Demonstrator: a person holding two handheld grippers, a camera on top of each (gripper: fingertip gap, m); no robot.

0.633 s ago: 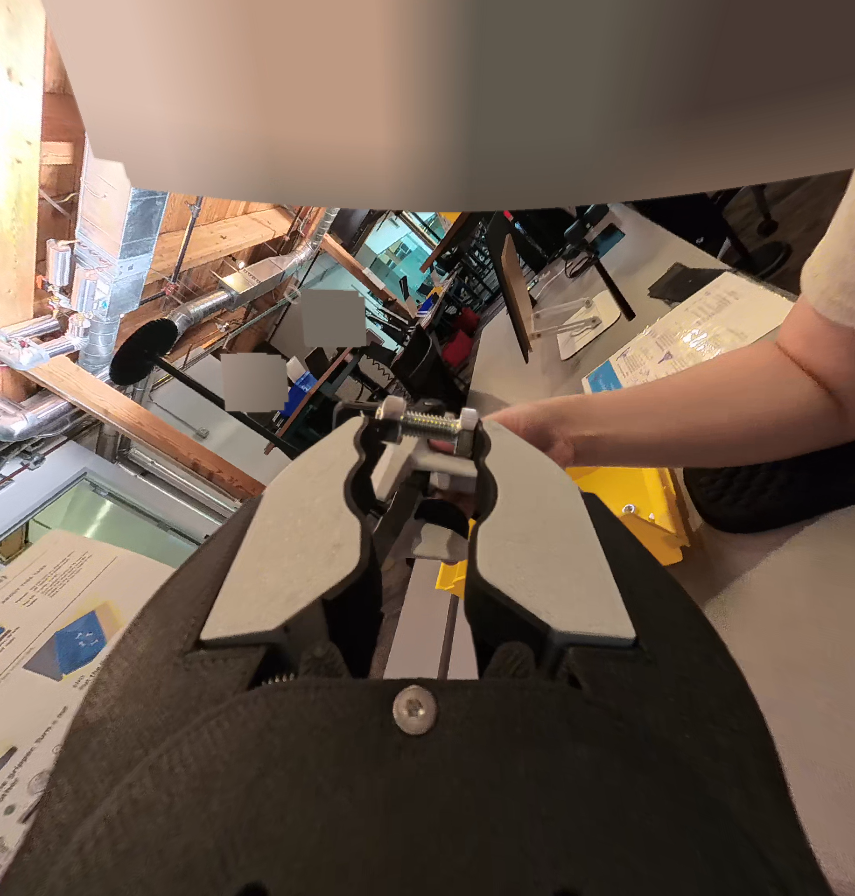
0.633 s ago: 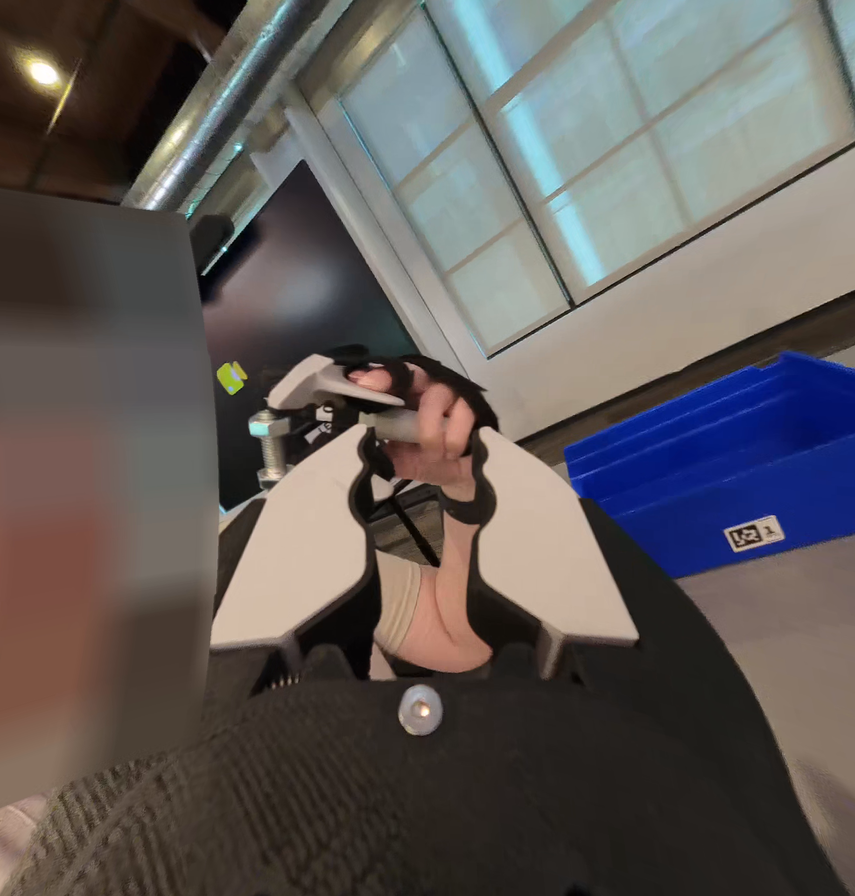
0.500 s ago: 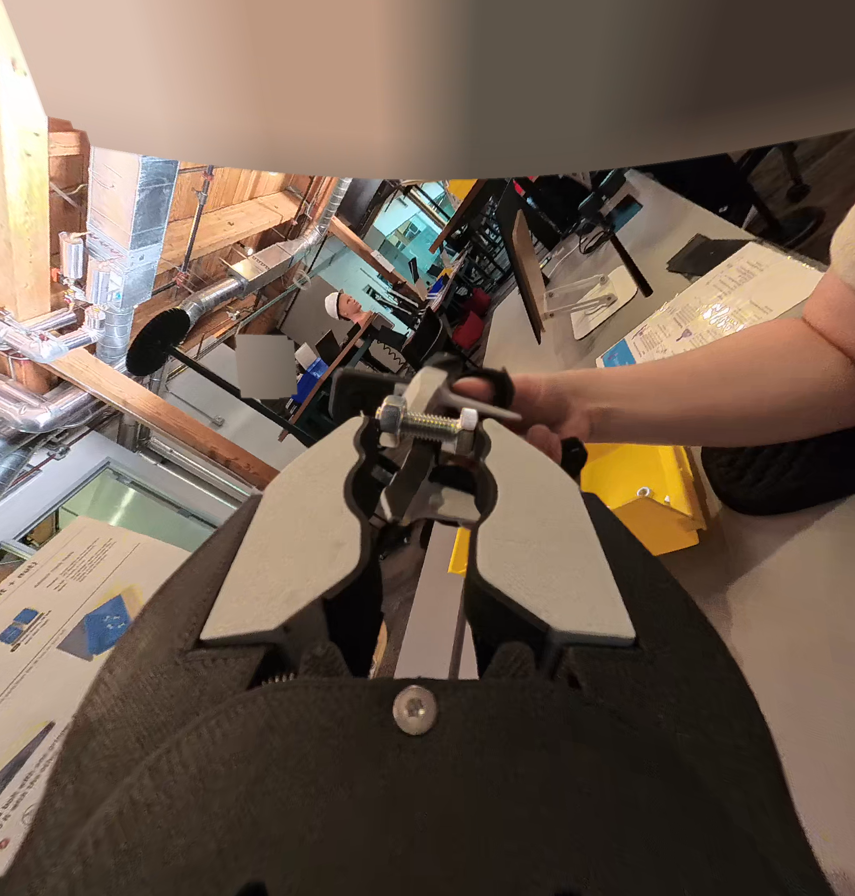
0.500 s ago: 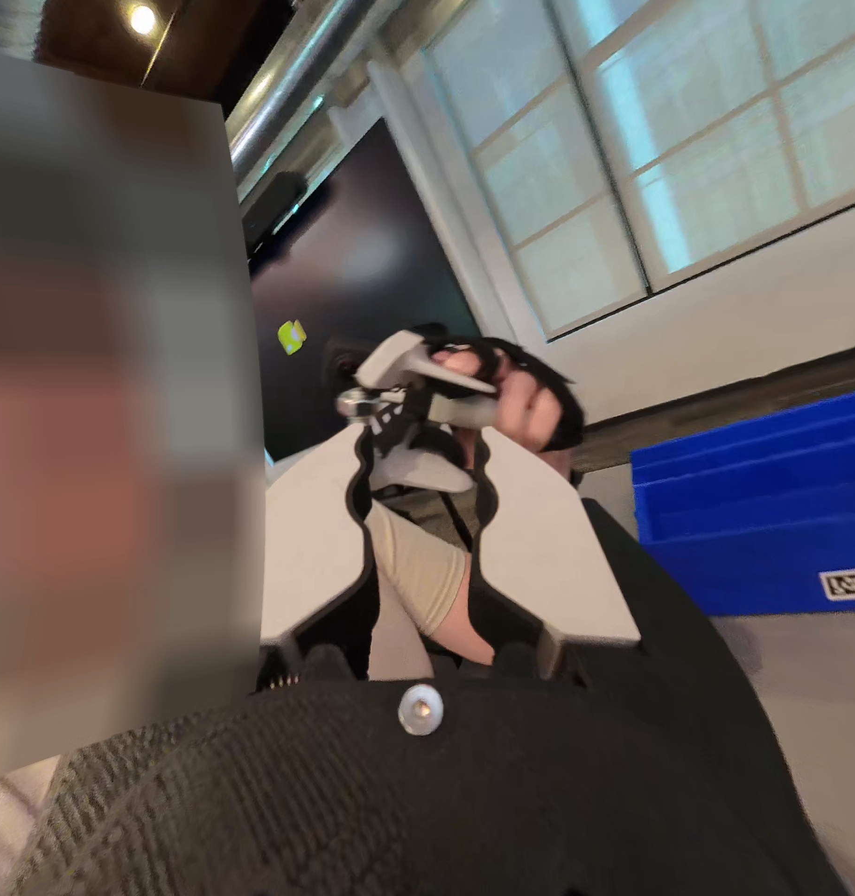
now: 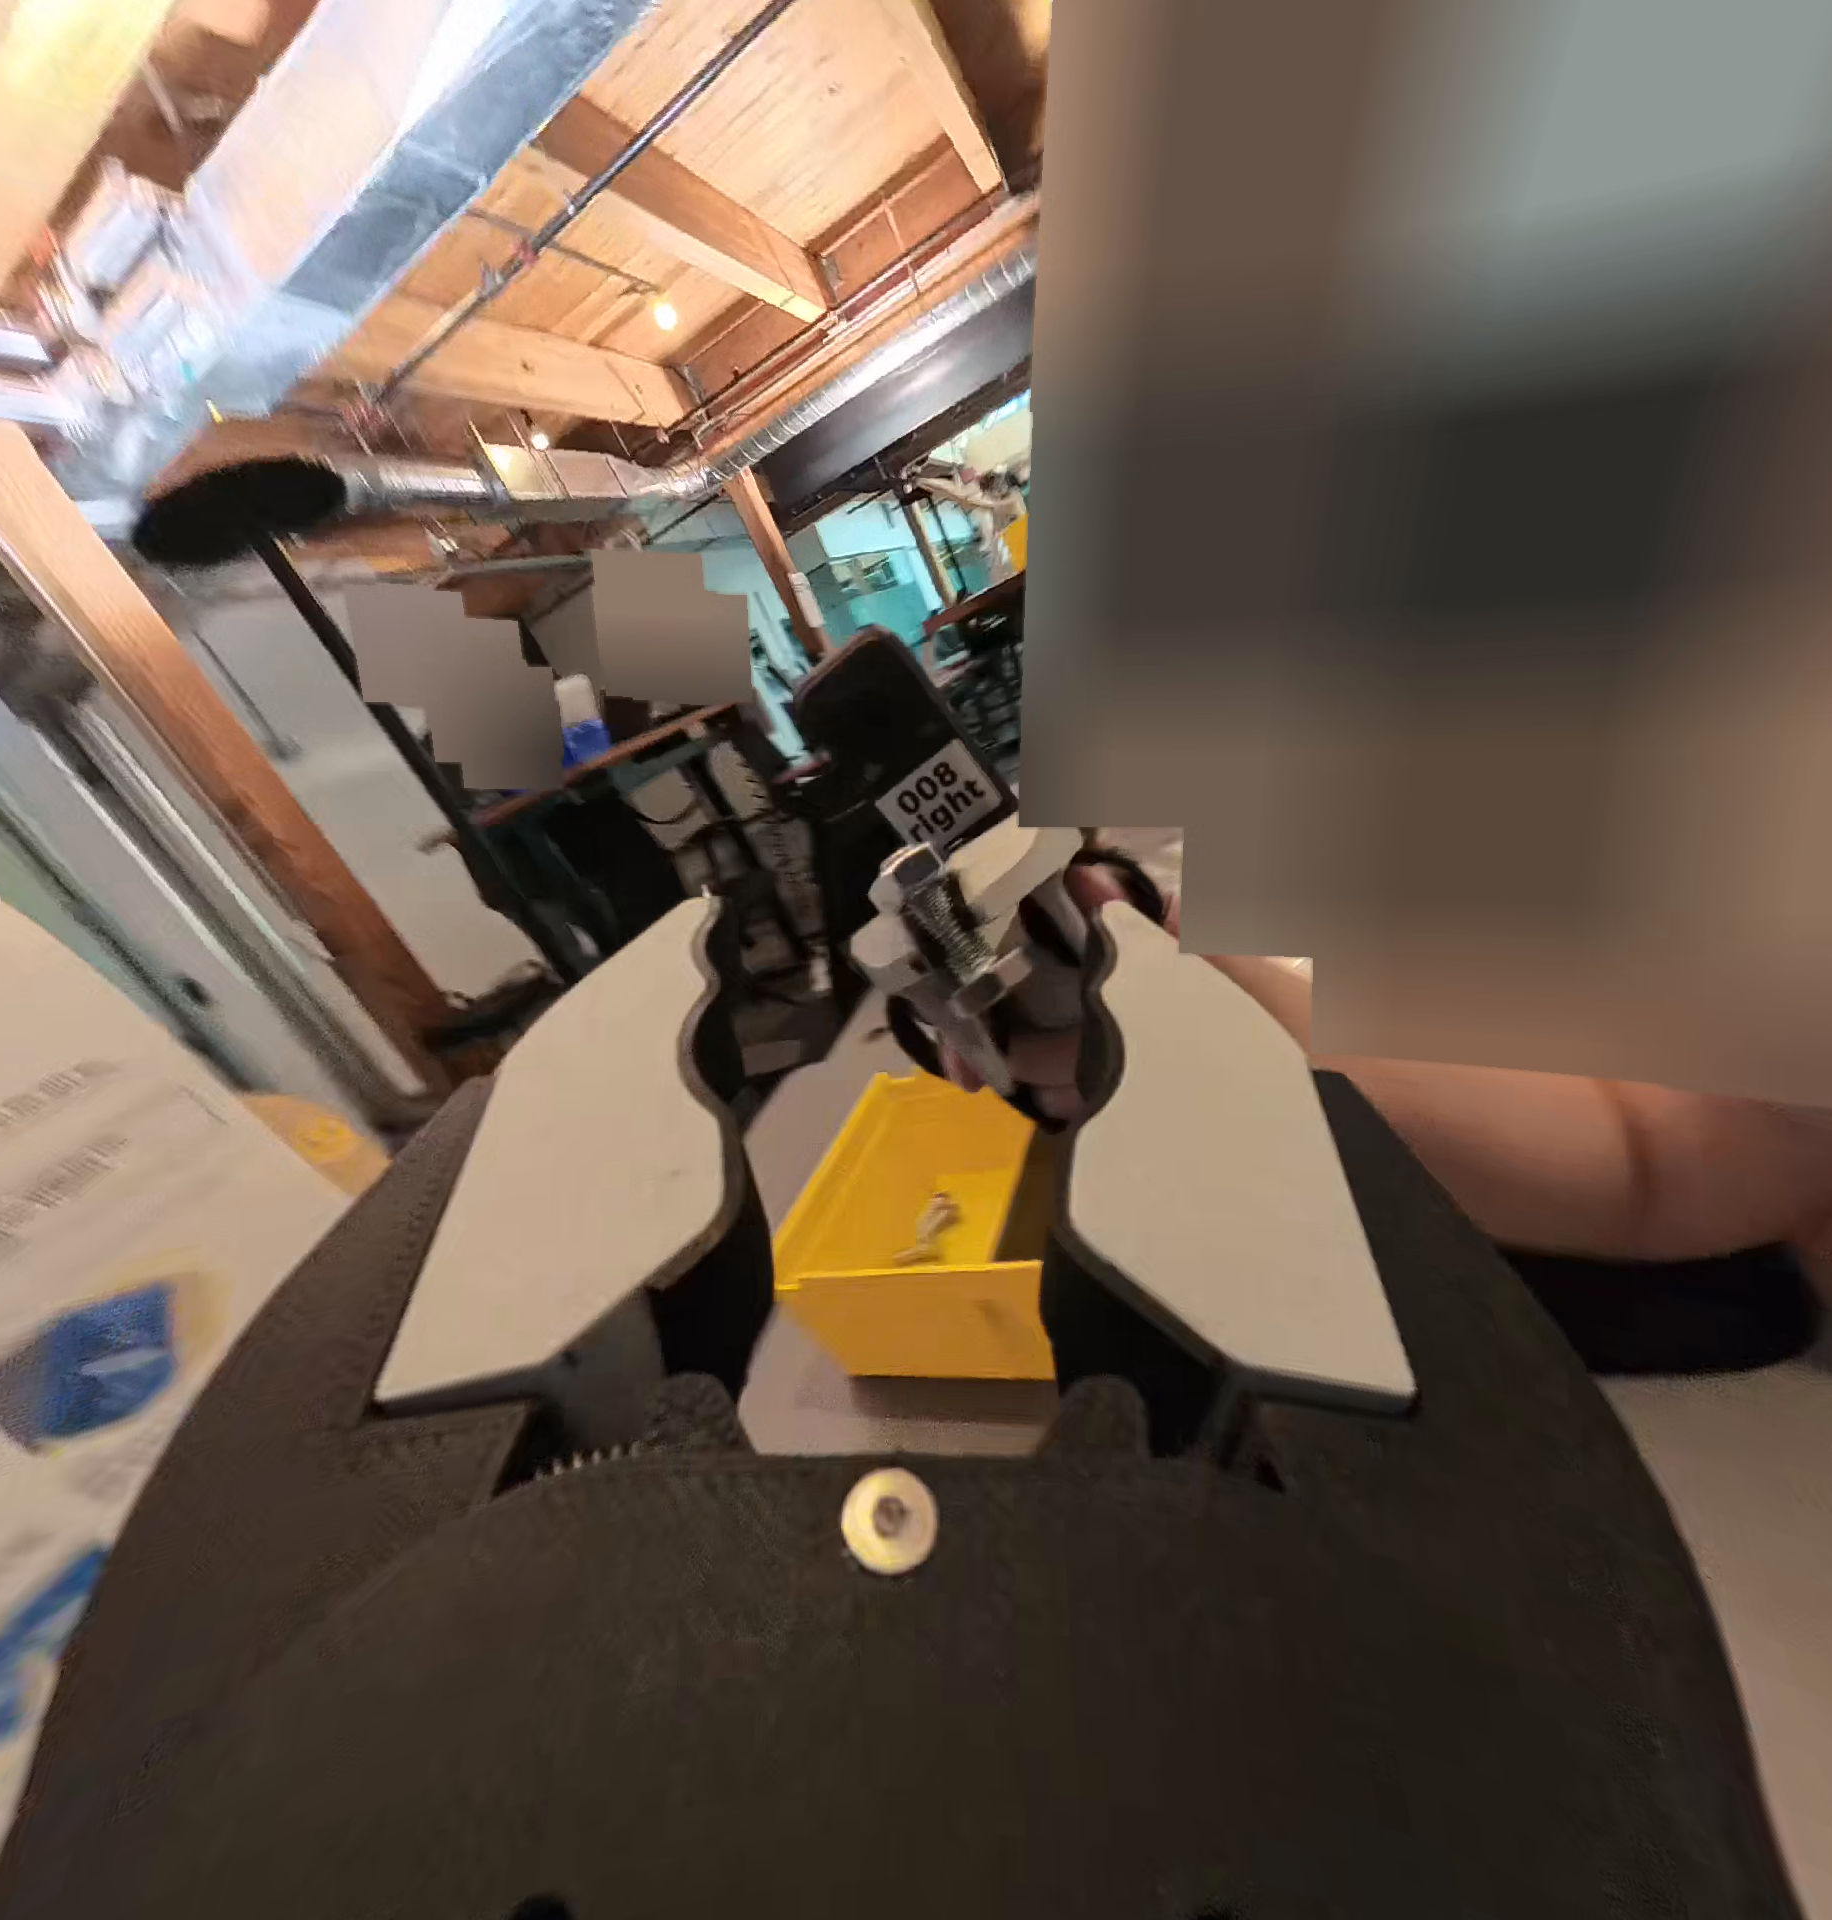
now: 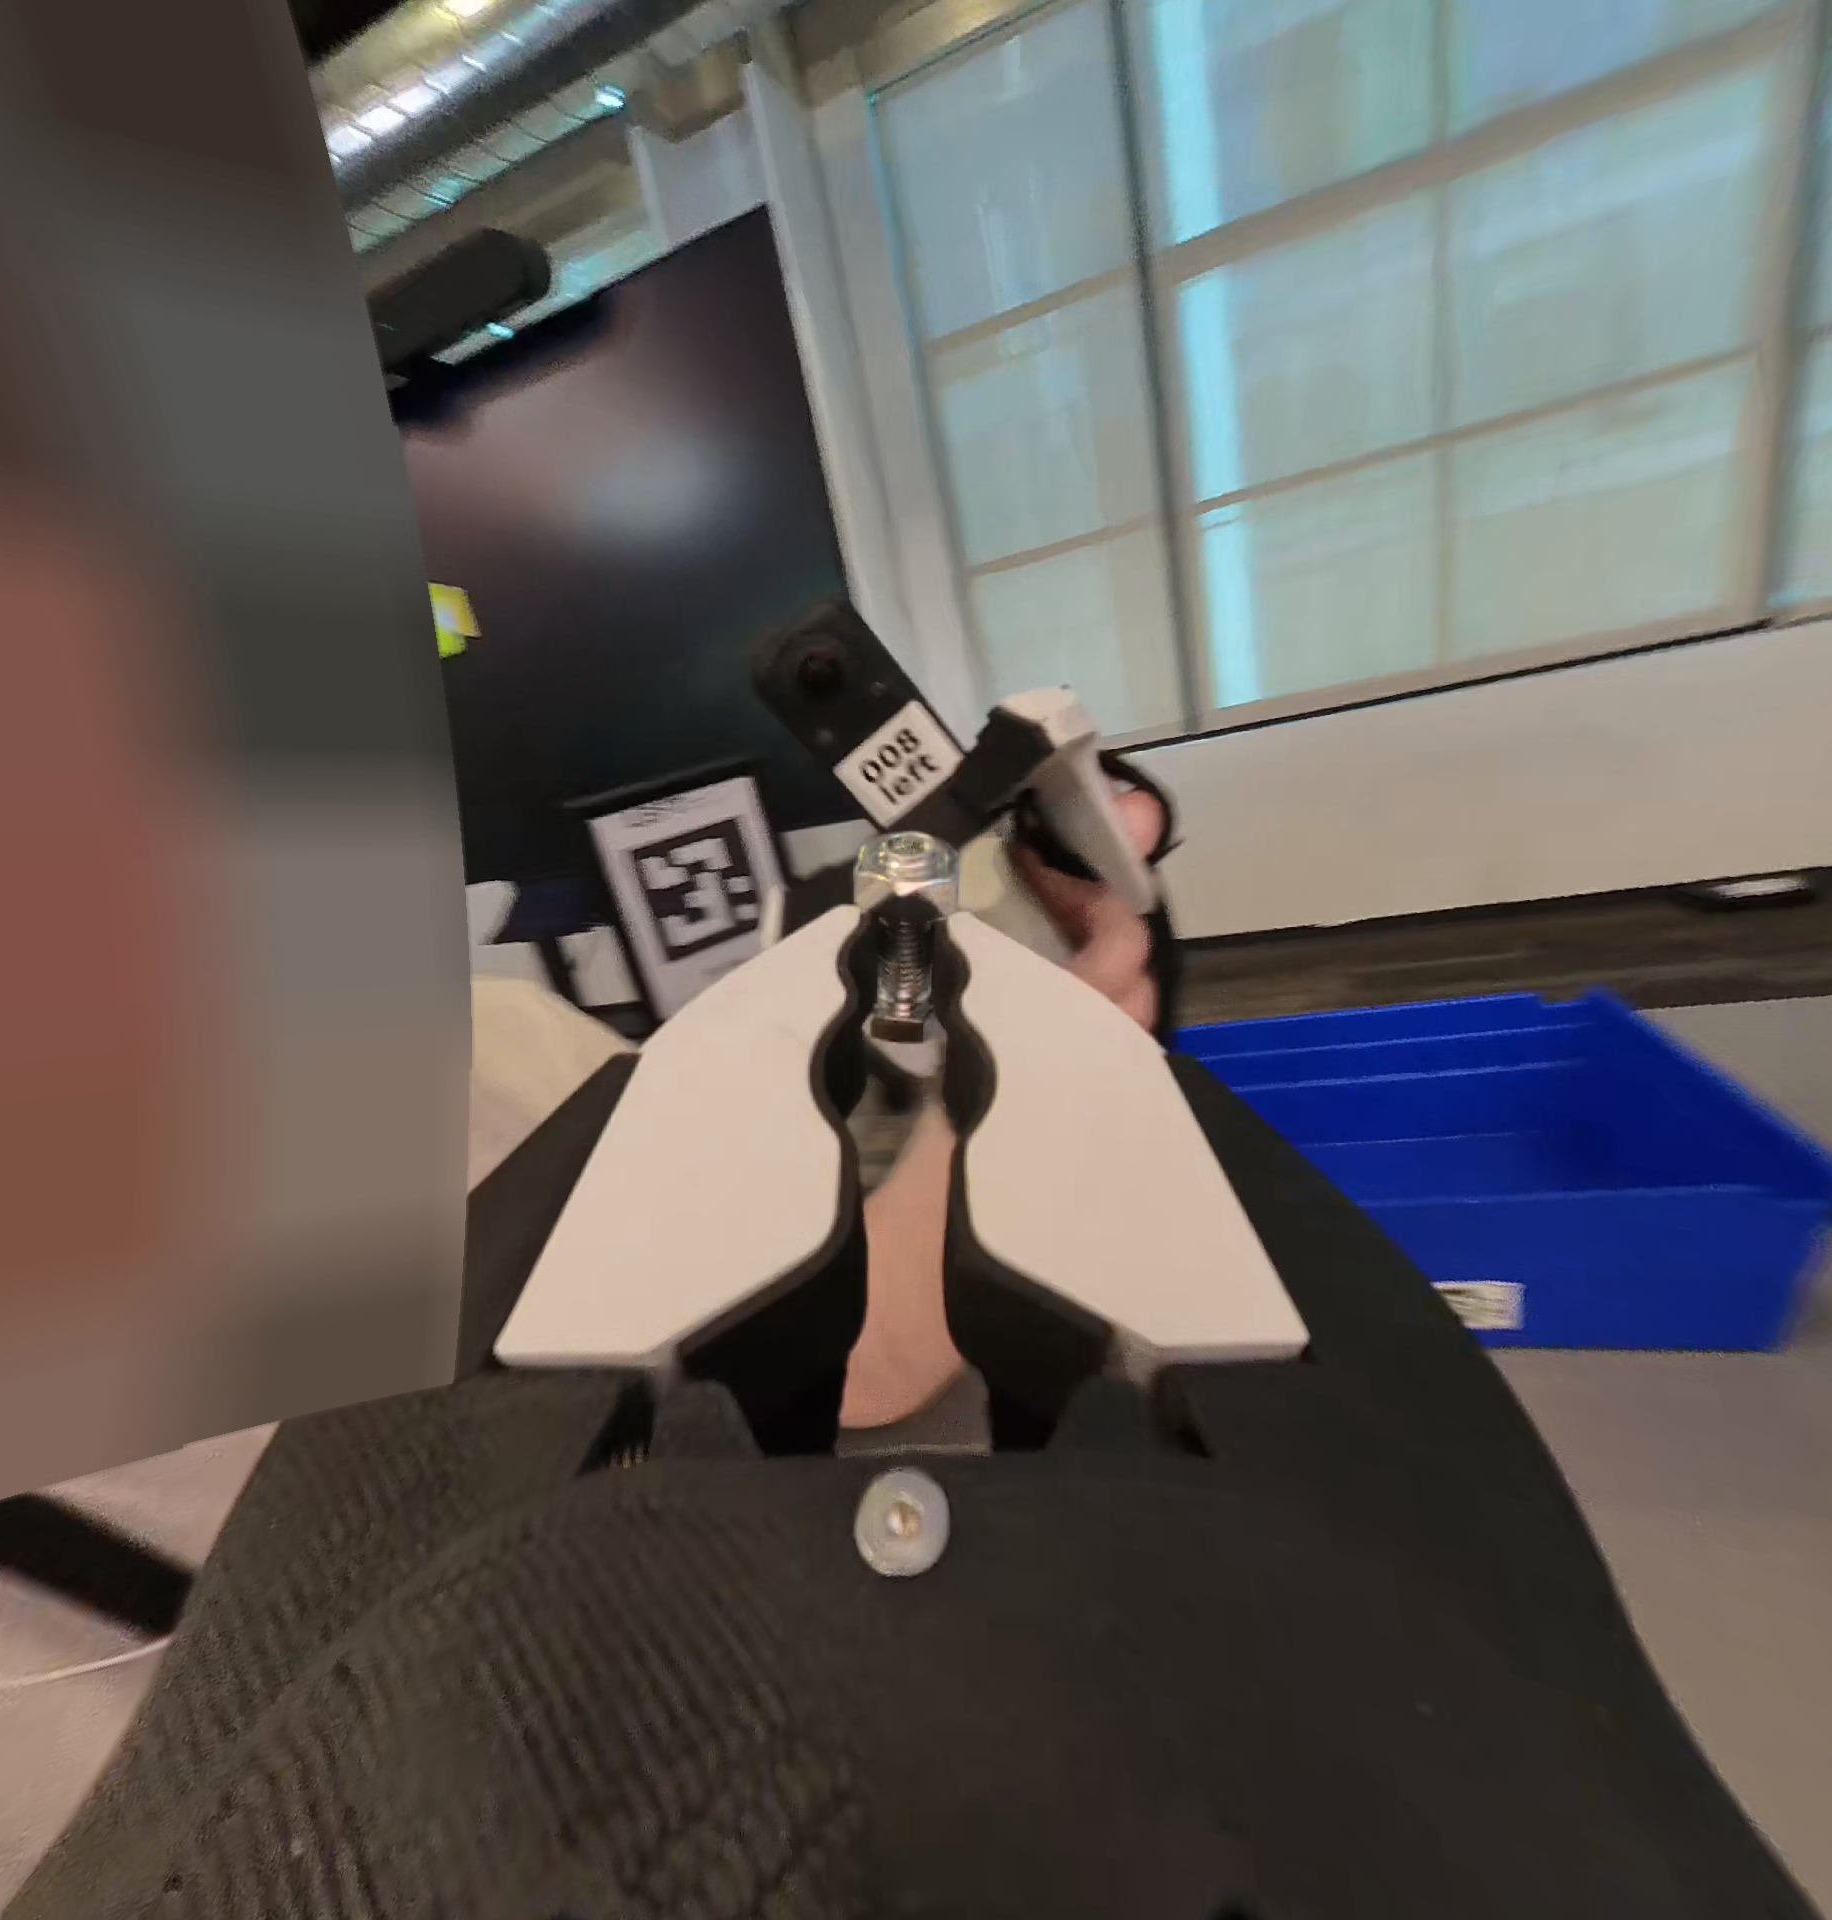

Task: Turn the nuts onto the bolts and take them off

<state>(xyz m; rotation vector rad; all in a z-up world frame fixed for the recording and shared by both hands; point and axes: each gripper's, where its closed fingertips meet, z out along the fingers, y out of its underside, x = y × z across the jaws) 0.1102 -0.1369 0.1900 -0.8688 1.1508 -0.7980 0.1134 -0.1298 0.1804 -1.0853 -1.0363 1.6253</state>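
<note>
Here, right gripper (image 6: 899, 940) jaws clamped on bolt (image 6: 899, 961), left gripper (image 5: 899, 971) jaws apart, labelled tags unread

Shiny metal bolt (image 6: 899, 961), matt plastic fingers (image 6: 725, 1143)

Bright window (image 6: 1411, 416) daylight, motion blur, fisheye-warped edges.

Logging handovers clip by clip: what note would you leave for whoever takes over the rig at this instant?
Left gripper: open, empty.
Right gripper: shut on the bolt, held off the table.
A nut seems threaded on at the bolt's top end; how far is unclear.
Yellow bin holds small hardware; blue bin sits to the right.
Left to do, probably: grip the nut with the left fingers and turn it.
</note>
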